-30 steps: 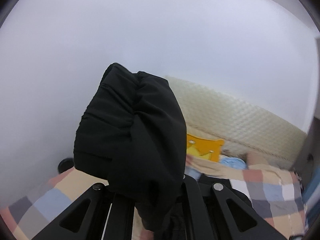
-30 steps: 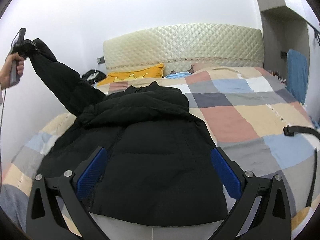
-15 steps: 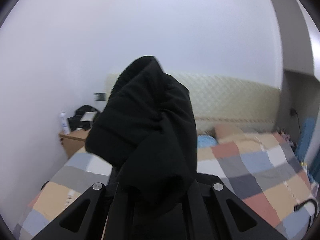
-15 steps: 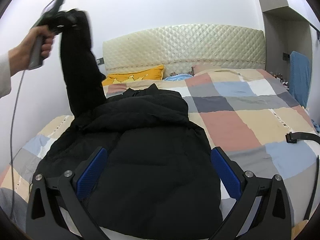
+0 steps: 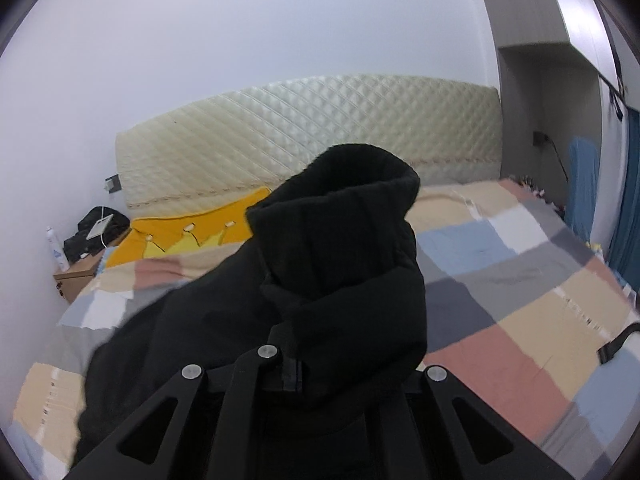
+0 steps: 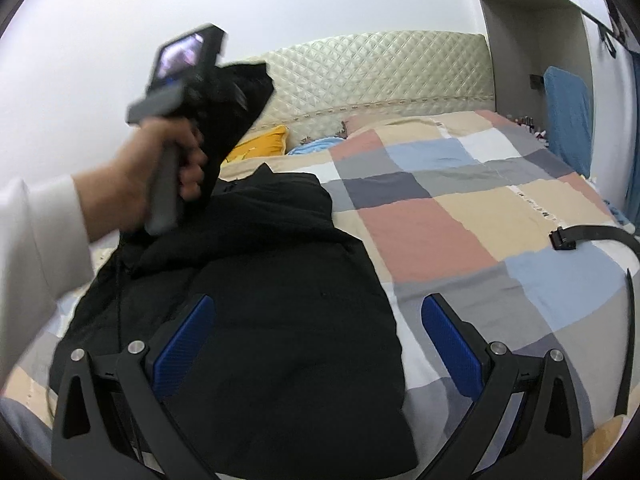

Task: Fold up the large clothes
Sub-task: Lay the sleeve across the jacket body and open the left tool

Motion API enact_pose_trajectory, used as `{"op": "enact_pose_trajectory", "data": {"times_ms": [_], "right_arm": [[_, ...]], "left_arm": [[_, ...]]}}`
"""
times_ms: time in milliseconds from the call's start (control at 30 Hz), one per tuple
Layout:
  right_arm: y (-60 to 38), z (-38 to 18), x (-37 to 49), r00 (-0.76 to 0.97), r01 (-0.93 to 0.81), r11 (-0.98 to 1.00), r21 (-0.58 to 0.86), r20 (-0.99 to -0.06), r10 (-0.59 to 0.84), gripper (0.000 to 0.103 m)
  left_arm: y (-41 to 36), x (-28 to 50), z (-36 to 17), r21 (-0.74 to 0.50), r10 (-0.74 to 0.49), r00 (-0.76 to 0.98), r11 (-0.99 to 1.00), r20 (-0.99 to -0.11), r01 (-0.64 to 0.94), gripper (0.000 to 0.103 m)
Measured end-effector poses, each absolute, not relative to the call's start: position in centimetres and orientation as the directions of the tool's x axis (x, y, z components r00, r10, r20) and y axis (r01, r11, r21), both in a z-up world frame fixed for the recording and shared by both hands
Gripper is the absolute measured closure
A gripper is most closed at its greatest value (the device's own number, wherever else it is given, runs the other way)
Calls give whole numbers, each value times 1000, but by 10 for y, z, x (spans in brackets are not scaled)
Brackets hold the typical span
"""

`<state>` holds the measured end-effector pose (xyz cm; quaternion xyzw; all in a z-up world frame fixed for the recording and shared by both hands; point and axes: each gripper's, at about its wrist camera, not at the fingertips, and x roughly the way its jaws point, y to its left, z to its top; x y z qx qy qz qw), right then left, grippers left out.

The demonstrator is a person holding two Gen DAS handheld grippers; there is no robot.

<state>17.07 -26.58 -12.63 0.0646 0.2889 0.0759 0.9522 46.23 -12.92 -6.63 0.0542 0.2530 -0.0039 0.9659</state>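
A black puffer jacket [image 6: 280, 300] lies spread on the bed's checked quilt [image 6: 460, 220]. One sleeve [image 5: 344, 240] is lifted off the bed, its cuff bunched over my left gripper [image 5: 308, 360], which is shut on it; the fabric hides the fingertips. In the right wrist view a hand in a white sleeve holds that left gripper [image 6: 236, 92] above the jacket's collar end, with the sleeve [image 6: 228, 136] hanging from it. My right gripper [image 6: 318, 340] stands open low over the jacket's lower body. Its blue pads [image 6: 184, 344] are wide apart with nothing pinched.
A quilted cream headboard [image 5: 320, 128] and a yellow pillow [image 5: 180, 236] are at the far end. A wooden nightstand [image 5: 76, 276] with a bottle and dark items stands at the left. A black strap [image 6: 592, 236] lies on the quilt's right side. Blue cloth [image 6: 568, 116] hangs by the right wall.
The left gripper has swung the sleeve from the far left, up and across toward the jacket's middle, now lower and nearer. The right gripper stays open, shifted slightly over the jacket.
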Motion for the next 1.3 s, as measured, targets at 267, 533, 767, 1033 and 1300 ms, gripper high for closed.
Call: {"op": "enact_pose_trajectory", "data": {"times_ms": [267, 533, 767, 1033, 1300], "right_arm": [[-276, -141, 183, 811, -80, 973, 215, -553, 188, 0], [-278, -149, 193, 797, -83, 964, 253, -564, 216, 0], [-280, -147, 189, 801, -101, 956, 275, -547, 242, 0], [-287, -149, 191, 797, -96, 945, 312, -545, 260, 0], [-294, -149, 186, 809, -63, 957, 283, -547, 215, 0]], "left_arm": [[-158, 485, -166, 103, 21, 823, 994, -568, 46, 98], [-171, 499, -210, 148, 63, 785, 988, -616, 37, 97], [-169, 490, -197, 148, 94, 789, 989, -607, -5, 94], [-159, 477, -177, 111, 68, 727, 994, -683, 12, 92], [-135, 444, -142, -14, 26, 662, 998, -749, -55, 86]]}}
